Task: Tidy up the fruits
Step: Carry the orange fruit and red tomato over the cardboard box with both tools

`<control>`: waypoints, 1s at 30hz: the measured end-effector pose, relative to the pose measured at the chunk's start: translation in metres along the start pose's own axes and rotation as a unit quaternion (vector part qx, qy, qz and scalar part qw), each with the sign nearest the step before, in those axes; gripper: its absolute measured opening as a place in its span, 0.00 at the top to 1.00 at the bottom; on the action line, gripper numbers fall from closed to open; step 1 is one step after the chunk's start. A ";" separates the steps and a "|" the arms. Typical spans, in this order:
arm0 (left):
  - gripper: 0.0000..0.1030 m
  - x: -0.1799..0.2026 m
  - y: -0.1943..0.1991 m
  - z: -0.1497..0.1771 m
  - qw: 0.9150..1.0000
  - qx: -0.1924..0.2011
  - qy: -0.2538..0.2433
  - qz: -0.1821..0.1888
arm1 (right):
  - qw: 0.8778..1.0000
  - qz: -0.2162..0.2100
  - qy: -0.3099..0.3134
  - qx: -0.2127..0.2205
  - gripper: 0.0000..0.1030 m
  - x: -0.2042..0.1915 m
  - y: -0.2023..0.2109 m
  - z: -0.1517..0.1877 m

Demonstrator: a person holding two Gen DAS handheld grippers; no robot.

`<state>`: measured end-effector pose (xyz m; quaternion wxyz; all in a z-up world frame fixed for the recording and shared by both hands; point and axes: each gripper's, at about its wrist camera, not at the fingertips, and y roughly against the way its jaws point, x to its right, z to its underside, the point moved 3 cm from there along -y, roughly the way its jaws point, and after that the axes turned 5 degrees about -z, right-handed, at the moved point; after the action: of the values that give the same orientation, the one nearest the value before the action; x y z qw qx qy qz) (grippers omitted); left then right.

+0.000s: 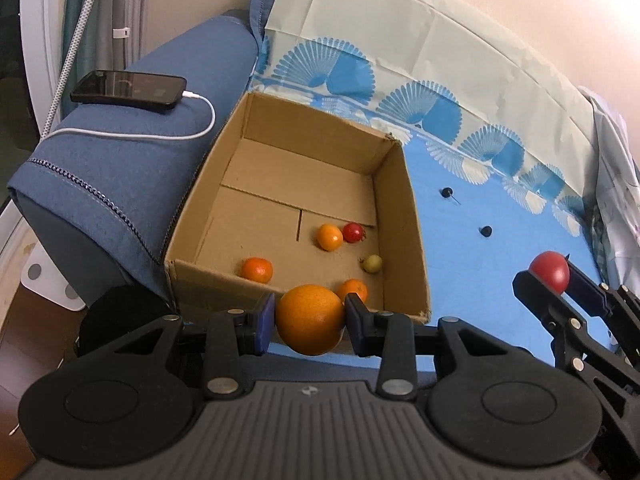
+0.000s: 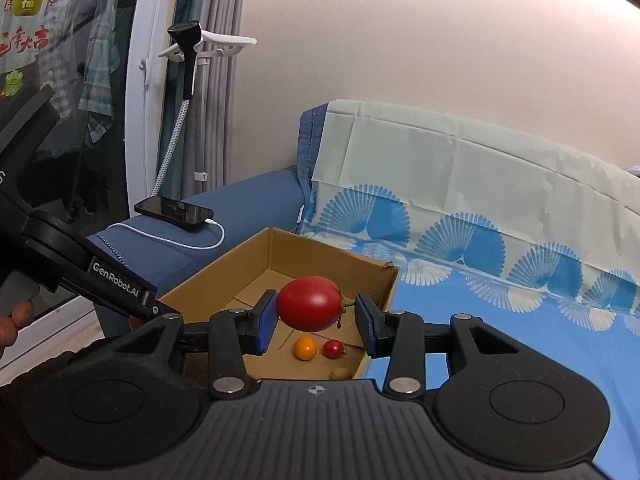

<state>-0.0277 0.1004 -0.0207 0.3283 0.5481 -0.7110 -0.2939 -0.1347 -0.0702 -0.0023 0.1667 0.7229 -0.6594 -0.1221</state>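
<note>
The left gripper (image 1: 310,322) is closed on a large orange (image 1: 310,319), its blue pads pressed to both sides of the fruit, which hangs at the near wall of an open cardboard box (image 1: 414,236) and hides part of that wall and of one small orange behind it. The right gripper (image 2: 316,322) holds a red tomato (image 2: 310,303); the left pad plainly touches it, while on the right the stem end sits in the gap, so contact there is hard to make out. The box sits on a sofa seat covered by a blue patterned cloth (image 1: 460,216), against the left armrest (image 1: 120,168). From the left wrist view the whole box floor shows: three small oranges (image 1: 330,237), a small red tomato (image 1: 353,232) just beside one of them, and a pale green fruit (image 1: 372,263) near the right wall. The right wrist view shows only a small orange (image 2: 305,348), the small red tomato (image 2: 333,348) and a sliver of the green fruit (image 2: 341,373), cut off by the gripper body; the rest of the floor is hidden behind the held tomato and the fingers. The left view also shows the right gripper (image 1: 554,280) with its tomato (image 1: 550,270) over the cloth to the right of the box, and two small dark things (image 1: 486,231) on the cloth, too small to tell. A phone (image 1: 128,90) with a white cable lies on the armrest. Only the right view shows a garment steamer (image 2: 188,40) by the curtain, the body of the left gripper and fingertips of a hand (image 2: 14,326) at the left edge.
</note>
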 end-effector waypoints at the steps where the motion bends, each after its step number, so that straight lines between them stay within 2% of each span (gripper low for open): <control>1: 0.60 -0.001 -0.001 -0.002 1.000 0.001 0.001 -0.001 | 1.000 -0.001 -0.004 -0.004 0.58 0.002 -0.003 0.000; 16: 0.60 -0.003 -0.056 -0.056 1.000 0.015 0.006 -0.010 | 0.998 -0.018 -0.012 -0.060 0.58 0.006 -0.084 0.004; 23: 0.60 -0.002 -0.100 -0.071 1.000 -0.006 0.001 -0.023 | 0.995 -0.029 -0.017 -0.093 0.58 0.006 -0.126 0.014; 30: 0.60 -0.006 -0.145 -0.069 0.998 -0.041 -0.005 -0.036 | 0.991 -0.032 -0.016 -0.132 0.58 0.007 -0.161 0.032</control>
<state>0.1131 0.0697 -0.0916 0.3360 0.5583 -0.6795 -0.3372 -0.0001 -0.0673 -0.0965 0.2459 0.7132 -0.6168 -0.2245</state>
